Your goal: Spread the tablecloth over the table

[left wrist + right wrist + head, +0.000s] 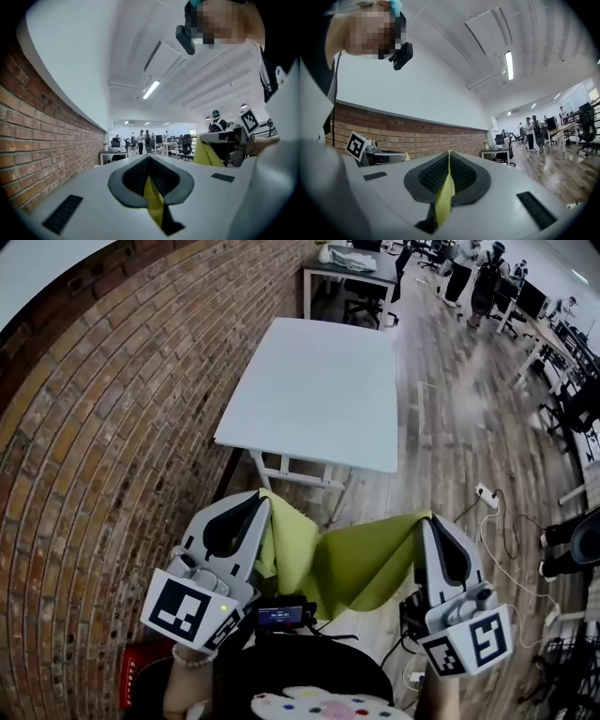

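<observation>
Brick wall (112,427), wood floor (459,427) — power strip (486,493), far desk (352,273), people (464,268) beyond

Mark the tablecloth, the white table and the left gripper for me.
tablecloth (361,563), head view, sagging middle of the green cloth
white table (319,390), head view, bare top
left gripper (263,497), head view, tips of its shut jaws

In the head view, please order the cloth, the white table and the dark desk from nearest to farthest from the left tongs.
1. Cloth: pinched in the left tongs.
2. White table: just ahead, by the brick wall.
3. Dark desk: beyond the table, farthest.
</observation>
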A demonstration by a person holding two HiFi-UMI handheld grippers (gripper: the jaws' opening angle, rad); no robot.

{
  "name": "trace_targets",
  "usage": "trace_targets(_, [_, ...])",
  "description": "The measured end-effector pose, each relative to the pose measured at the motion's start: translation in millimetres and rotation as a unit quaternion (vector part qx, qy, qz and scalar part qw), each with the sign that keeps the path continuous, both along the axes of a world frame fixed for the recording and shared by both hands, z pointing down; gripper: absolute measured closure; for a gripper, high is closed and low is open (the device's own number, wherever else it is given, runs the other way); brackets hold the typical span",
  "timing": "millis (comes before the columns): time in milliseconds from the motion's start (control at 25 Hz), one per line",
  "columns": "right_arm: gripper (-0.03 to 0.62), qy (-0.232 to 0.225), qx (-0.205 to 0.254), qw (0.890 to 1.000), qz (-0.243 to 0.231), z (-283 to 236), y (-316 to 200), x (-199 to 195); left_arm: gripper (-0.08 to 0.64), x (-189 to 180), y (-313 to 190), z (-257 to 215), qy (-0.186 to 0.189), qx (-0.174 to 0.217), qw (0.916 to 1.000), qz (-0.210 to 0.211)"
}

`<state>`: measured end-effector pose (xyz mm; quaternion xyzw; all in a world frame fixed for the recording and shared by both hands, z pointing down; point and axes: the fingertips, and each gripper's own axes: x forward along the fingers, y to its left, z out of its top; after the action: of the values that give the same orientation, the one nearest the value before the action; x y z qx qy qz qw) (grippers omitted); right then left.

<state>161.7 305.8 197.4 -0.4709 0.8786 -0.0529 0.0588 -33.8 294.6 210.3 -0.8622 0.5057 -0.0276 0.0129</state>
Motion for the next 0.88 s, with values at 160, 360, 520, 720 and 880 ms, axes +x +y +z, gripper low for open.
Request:
trace_targets(160, [0.558, 0.004, -0.01, 1.0, 0.015, 2.6, -45.5, -12.9, 0.543, -13.2, -48.8, 4.0, -0.003, -0.01, 0.9999, 0.013])
trace_targets(360, [0.558, 0.018, -0.018, 0.999, 0.041, 4.5, -90.8, -24.6, 0.545, -30.8, -98.7, 8.8, -0.009, -0.017, 0.9993, 0.032])
trace_targets(520, [0.558, 0.024, -0.022, 0.998, 0.059, 6.9, -121.5, -37.0, 0.545, -47.3, -131.6, 14.9, -0.004, -0.026, 0.9987, 0.044])
trace_targets(720, [0.558, 0.036, -0.025, 0.996, 0.079, 11.5, -146.7, -49.9, 0.545, -60.8, -159.3, 21.5, 0.005, -0.029, 0.9977, 0.061])
trace_targets(880, [0.558, 0.043, -0.03, 0.994, 0.094, 13.3, -155.7, -53.6, 0.545, -67.7, -169.4, 23.8, 0.008, -0.032, 0.9971, 0.069])
